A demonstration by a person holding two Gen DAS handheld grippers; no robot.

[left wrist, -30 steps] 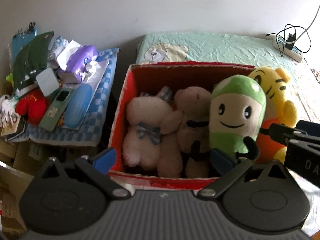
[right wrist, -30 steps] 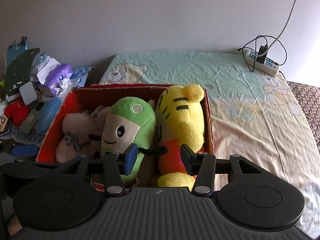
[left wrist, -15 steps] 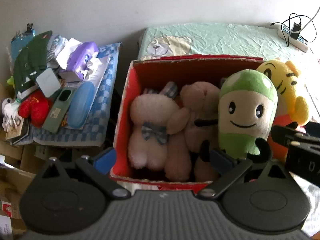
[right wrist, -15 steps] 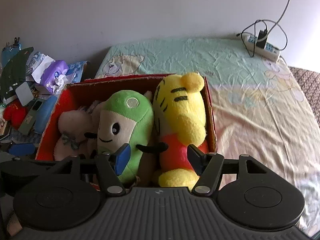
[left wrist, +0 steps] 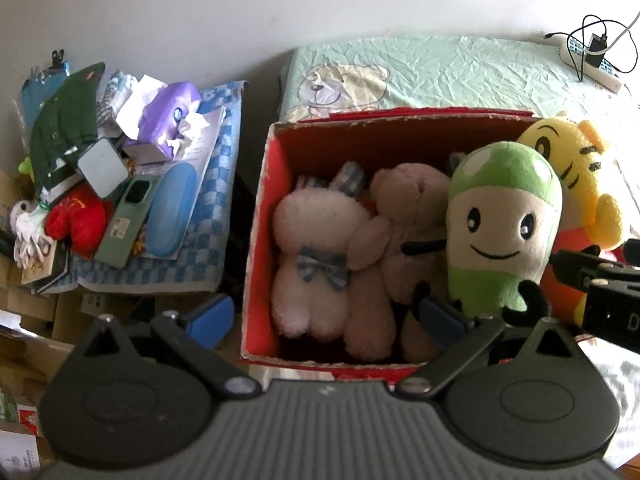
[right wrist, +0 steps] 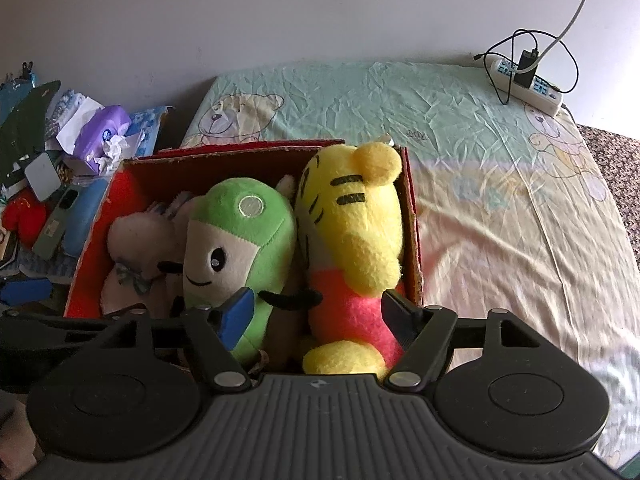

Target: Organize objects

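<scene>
A red cardboard box [left wrist: 260,216] holds a white rabbit plush [left wrist: 316,240], a beige bear plush [left wrist: 404,224], a green plush [left wrist: 500,216] and a yellow tiger plush [left wrist: 576,176]. My left gripper [left wrist: 326,320] is open wide above the box's near left corner, its fingers clear of the rabbit. My right gripper [right wrist: 320,316] has its jaws opening. The tiger's [right wrist: 352,224] pink body stands between them, and the pads do not press on it. The green plush [right wrist: 240,232] leans beside the blue left fingertip [right wrist: 238,318]. The right gripper's [left wrist: 592,280] black finger shows at the left wrist view's right edge.
The box stands at the edge of a bed [right wrist: 480,152] with a mint bear-print sheet. A power strip [right wrist: 528,84] with cables lies at its far right corner. Left of the box, a blue checked cloth [left wrist: 216,184] bears clutter, among it a purple tissue pack [left wrist: 168,116] and a red plush [left wrist: 76,220].
The right gripper's jaws have spread wider around the tiger's body. The toys stay in the box, and both hands have barely moved.
</scene>
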